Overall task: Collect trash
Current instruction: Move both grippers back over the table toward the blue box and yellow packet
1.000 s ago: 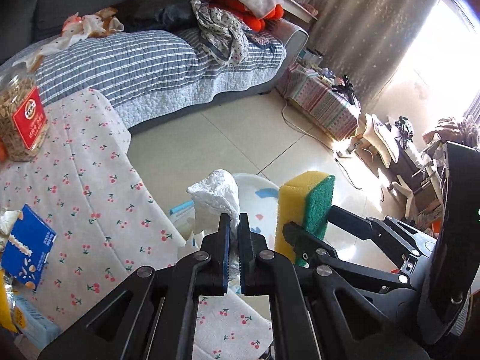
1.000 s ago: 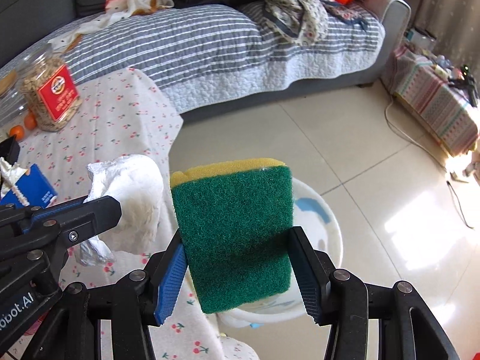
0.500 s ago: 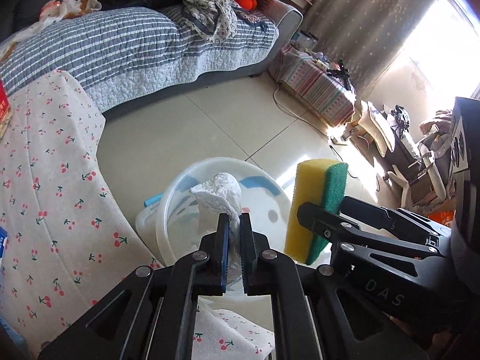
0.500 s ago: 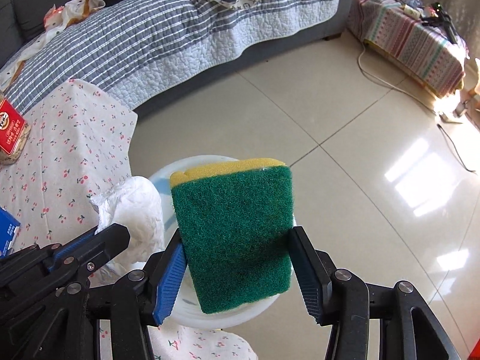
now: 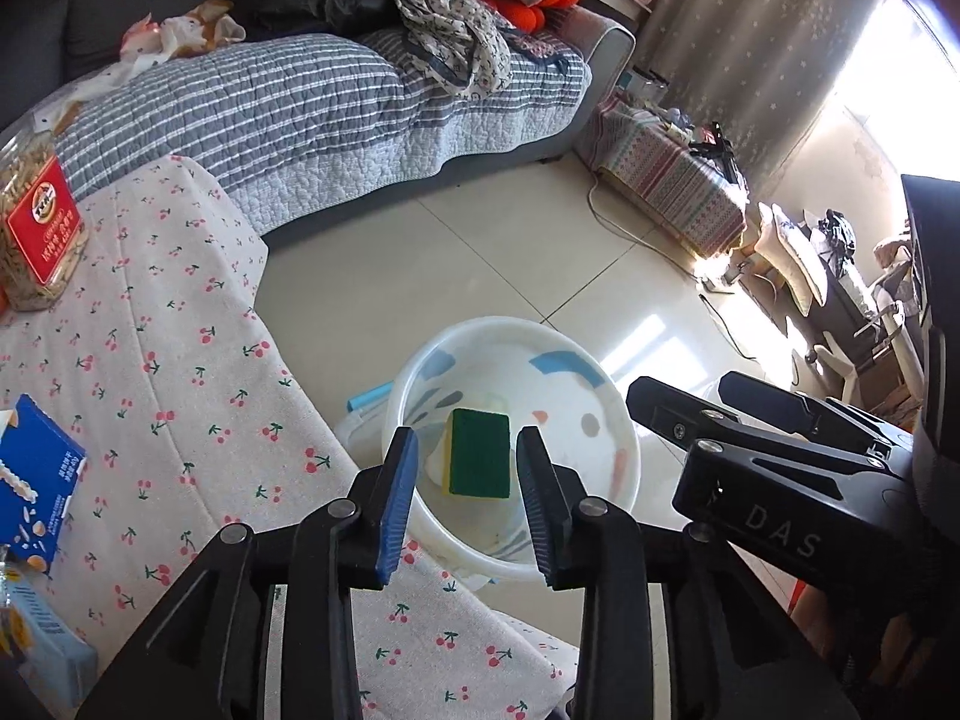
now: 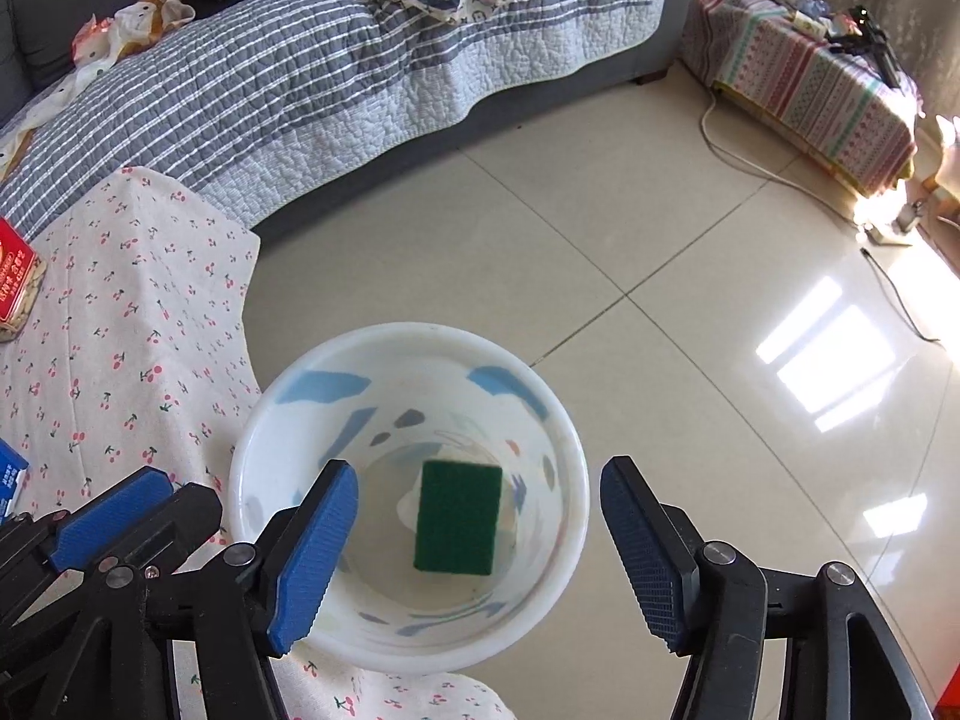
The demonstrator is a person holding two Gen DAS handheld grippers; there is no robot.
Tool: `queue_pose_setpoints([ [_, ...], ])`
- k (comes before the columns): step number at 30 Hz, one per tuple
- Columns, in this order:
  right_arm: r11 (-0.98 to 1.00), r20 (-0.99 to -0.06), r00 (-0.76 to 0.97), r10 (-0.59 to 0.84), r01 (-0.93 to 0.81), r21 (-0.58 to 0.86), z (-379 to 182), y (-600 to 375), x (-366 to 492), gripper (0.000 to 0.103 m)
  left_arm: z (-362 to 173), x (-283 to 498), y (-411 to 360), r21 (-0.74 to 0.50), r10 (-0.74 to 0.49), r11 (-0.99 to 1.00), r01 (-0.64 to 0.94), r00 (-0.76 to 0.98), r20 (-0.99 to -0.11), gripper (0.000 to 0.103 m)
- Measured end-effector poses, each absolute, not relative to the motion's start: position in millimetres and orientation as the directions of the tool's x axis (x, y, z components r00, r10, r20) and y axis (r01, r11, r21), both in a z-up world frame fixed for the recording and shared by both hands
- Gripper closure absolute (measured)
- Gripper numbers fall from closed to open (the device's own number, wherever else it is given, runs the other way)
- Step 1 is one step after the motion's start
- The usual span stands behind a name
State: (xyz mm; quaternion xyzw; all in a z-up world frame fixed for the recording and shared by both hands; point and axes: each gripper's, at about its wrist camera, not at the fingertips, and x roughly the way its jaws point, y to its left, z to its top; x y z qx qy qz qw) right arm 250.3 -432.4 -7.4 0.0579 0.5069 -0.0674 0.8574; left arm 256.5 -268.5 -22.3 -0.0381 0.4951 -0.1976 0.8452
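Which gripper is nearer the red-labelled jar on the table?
Left. The left gripper is between the jar and the right gripper. Both grippers hang over the white bin, jaws opening, empty.

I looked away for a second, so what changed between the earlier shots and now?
Both grippers let go: the sponge left the right gripper and lies in the white bin; the left gripper, jaws opening, dropped its tissue. The cherry-print tablecloth and jar stayed.

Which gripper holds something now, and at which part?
Neither. Left gripper and right gripper jaws are opening, empty; the green-and-yellow sponge lies in the white plastic bin.
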Motion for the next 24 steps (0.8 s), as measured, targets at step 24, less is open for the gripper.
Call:
queue_pose_setpoints([
  [24, 0.904, -0.781, 0.533, 0.327, -0.417, 0.094, 19.9, -237.6, 188.8, 0.02, 24.9, 172.5, 19.7, -0.127, -0.061, 0.986, -0.108, 0.475, -0.878, 0.038],
])
